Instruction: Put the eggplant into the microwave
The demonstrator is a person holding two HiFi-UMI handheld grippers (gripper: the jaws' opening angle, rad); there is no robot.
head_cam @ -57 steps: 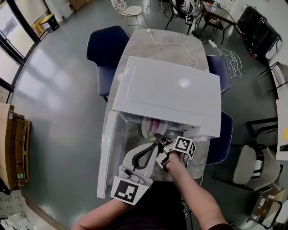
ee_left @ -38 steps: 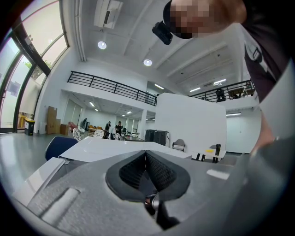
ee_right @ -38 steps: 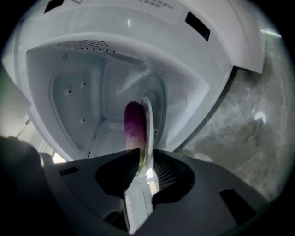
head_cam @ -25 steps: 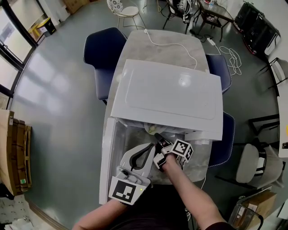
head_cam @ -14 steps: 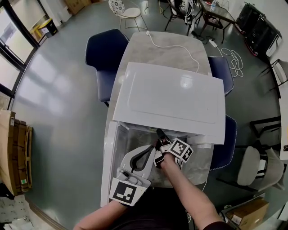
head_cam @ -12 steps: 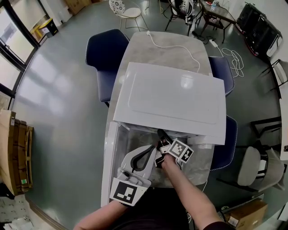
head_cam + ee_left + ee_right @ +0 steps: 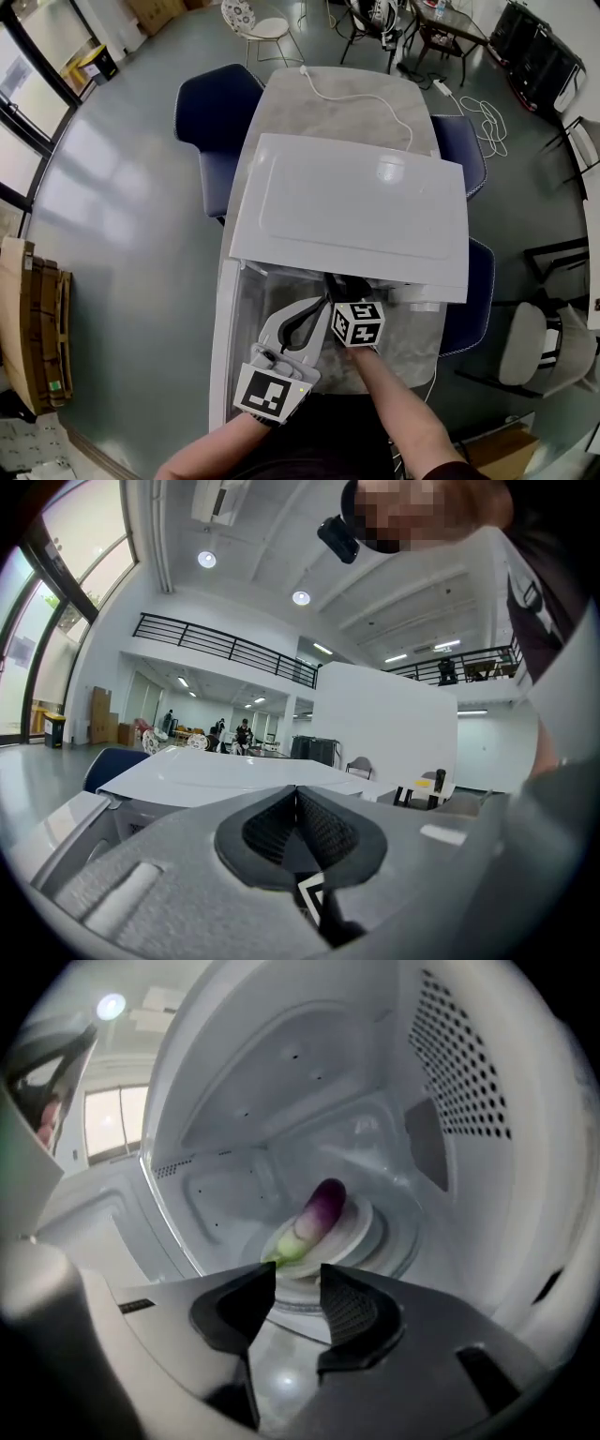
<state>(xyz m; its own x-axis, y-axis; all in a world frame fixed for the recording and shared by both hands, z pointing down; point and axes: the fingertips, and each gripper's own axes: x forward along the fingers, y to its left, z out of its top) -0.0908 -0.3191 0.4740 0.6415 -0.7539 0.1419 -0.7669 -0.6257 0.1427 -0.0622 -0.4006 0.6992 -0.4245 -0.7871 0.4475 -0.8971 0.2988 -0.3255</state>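
Note:
The eggplant (image 7: 314, 1218), purple with a green stem end, lies on the white plate (image 7: 361, 1227) inside the white microwave (image 7: 347, 211). My right gripper (image 7: 298, 1283) points into the cavity a little short of the eggplant; its jaws are opening and nothing is between them. In the head view the right gripper (image 7: 334, 287) sits at the oven's mouth and the eggplant is hidden under the top. My left gripper (image 7: 319, 309) hovers beside it, in front of the opening. Its jaws (image 7: 296, 803) are shut and hold nothing.
The microwave door (image 7: 223, 328) stands swung open at the left. The oven sits on a grey table (image 7: 347, 94) with a white cable (image 7: 361, 94) behind it. Blue chairs (image 7: 211, 103) stand along both sides of the table.
The right gripper has rolled, so its marker cube now faces up, and it drew back slightly from the oven's mouth. The left gripper has stayed where it was.

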